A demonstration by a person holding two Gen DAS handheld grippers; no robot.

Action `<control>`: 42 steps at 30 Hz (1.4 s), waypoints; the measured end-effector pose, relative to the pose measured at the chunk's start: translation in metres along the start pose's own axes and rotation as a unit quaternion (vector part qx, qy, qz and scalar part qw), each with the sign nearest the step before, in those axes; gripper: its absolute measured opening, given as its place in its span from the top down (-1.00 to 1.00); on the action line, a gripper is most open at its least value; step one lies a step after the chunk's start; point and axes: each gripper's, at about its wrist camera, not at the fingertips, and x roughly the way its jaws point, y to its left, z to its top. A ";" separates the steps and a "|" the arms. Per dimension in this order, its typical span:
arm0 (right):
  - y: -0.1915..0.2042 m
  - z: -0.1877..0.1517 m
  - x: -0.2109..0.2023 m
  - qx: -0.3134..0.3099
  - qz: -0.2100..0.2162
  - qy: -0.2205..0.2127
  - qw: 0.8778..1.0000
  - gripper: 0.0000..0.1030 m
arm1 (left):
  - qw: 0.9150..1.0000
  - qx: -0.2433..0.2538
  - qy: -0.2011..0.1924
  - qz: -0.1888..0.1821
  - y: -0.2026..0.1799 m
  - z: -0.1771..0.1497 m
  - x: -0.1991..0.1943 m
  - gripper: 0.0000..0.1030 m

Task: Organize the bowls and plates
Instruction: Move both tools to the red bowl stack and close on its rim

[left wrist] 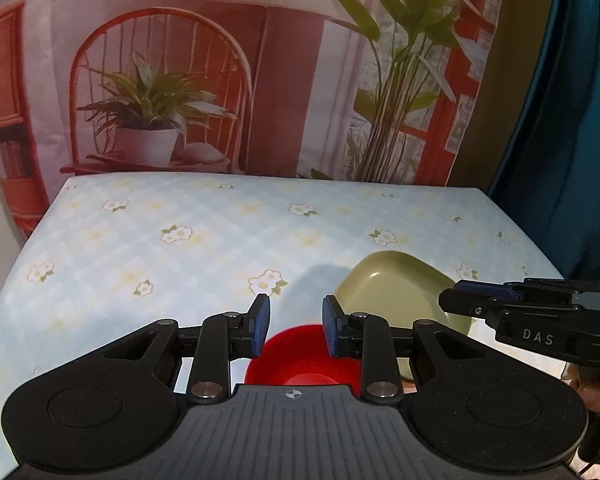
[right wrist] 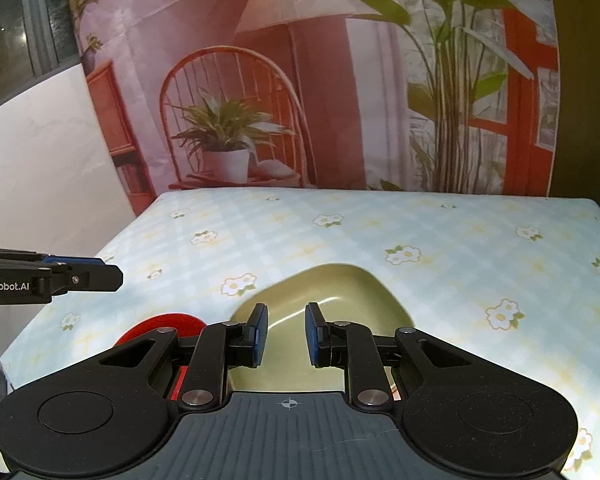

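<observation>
A red bowl (left wrist: 300, 356) sits near the table's front edge, right under my left gripper (left wrist: 296, 326), which is open and empty above it. An olive-green squarish plate (left wrist: 396, 292) lies just right of the bowl. My right gripper (right wrist: 286, 334) is open and empty, hovering over the green plate (right wrist: 340, 292). The red bowl (right wrist: 160, 326) shows at the lower left in the right wrist view, partly hidden by the gripper body. Each gripper shows in the other's view: the right one (left wrist: 468, 300), the left one (right wrist: 96, 276).
The table (left wrist: 180, 240) carries a light blue checked cloth with flowers. A printed backdrop (left wrist: 260, 80) of a chair, lamp and plants hangs behind it. A teal curtain (left wrist: 572, 120) hangs at the right, a white wall (right wrist: 40, 180) at the left.
</observation>
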 end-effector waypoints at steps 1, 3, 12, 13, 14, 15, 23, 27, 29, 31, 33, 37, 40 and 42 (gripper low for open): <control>0.003 -0.001 0.000 -0.004 0.000 -0.001 1.000 0.63 | 1.000 -0.003 -0.002 0.002 0.000 -0.003 -0.001 0.42; 0.007 -0.004 -0.001 -0.010 0.001 -0.001 1.000 0.63 | 1.000 -0.008 -0.002 0.008 0.003 -0.009 -0.003 0.42; 0.020 -0.016 0.001 -0.032 0.003 0.005 0.999 0.55 | 0.999 -0.041 0.009 0.026 0.018 -0.025 -0.002 0.42; 0.020 -0.017 0.002 -0.032 0.004 0.006 0.999 0.55 | 0.999 -0.044 0.011 0.028 0.020 -0.026 -0.002 0.42; 0.021 -0.017 0.003 -0.033 0.004 0.006 0.999 0.55 | 0.998 -0.047 0.013 0.029 0.021 -0.025 -0.001 0.41; 0.022 -0.018 0.004 -0.034 0.005 0.007 0.999 0.55 | 0.998 -0.051 0.015 0.029 0.023 -0.025 0.001 0.41; 0.028 -0.022 0.011 -0.043 0.013 0.019 0.999 0.55 | 0.997 -0.059 0.040 0.020 0.023 -0.035 0.012 0.29; 0.032 -0.025 0.014 -0.046 0.019 0.026 0.998 0.55 | 0.996 -0.068 0.056 0.013 0.025 -0.042 0.017 0.29; 0.036 -0.028 0.015 -0.050 0.022 0.031 0.998 0.55 | 0.995 -0.072 0.061 0.010 0.026 -0.046 0.019 0.29; 0.042 -0.031 0.017 -0.055 0.028 0.037 0.997 0.55 | 0.995 -0.072 0.067 0.007 0.024 -0.050 0.020 0.29; 0.047 -0.033 0.019 -0.060 0.032 0.041 0.997 0.55 | 0.995 -0.072 0.073 0.005 0.023 -0.053 0.022 0.30; 0.052 -0.036 0.022 -0.063 0.036 0.050 0.996 0.54 | 0.993 -0.085 0.084 0.000 0.028 -0.058 0.027 0.36; 0.053 -0.037 0.024 -0.060 0.040 0.058 0.996 0.54 | 0.991 -0.101 0.091 -0.004 0.034 -0.062 0.031 0.46; 0.053 -0.039 0.026 -0.060 0.042 0.063 0.995 0.54 | 0.990 -0.108 0.091 -0.008 0.037 -0.063 0.032 0.46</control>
